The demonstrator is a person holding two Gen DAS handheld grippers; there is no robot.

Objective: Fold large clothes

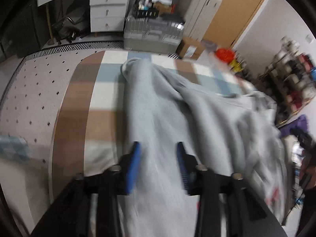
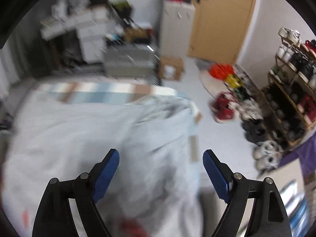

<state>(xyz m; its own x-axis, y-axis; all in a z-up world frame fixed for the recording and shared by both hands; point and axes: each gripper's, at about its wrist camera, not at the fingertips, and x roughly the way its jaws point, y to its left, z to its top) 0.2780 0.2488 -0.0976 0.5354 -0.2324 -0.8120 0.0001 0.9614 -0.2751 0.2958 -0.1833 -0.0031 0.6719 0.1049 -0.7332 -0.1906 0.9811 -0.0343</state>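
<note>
The left tongs (image 1: 158,148) stand partly apart and the right tongs (image 2: 161,156) wide apart, both empty above the pale grey sweatshirt (image 1: 177,108), which lies rumpled across the checked blanket (image 1: 110,79) on the floor mat (image 1: 39,83).

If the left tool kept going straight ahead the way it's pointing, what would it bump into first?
Most likely the grey garment spread on the checked blanket. The left tool is open and aims down at that cloth, with nothing between them, though blur makes depth hard to judge.
</note>
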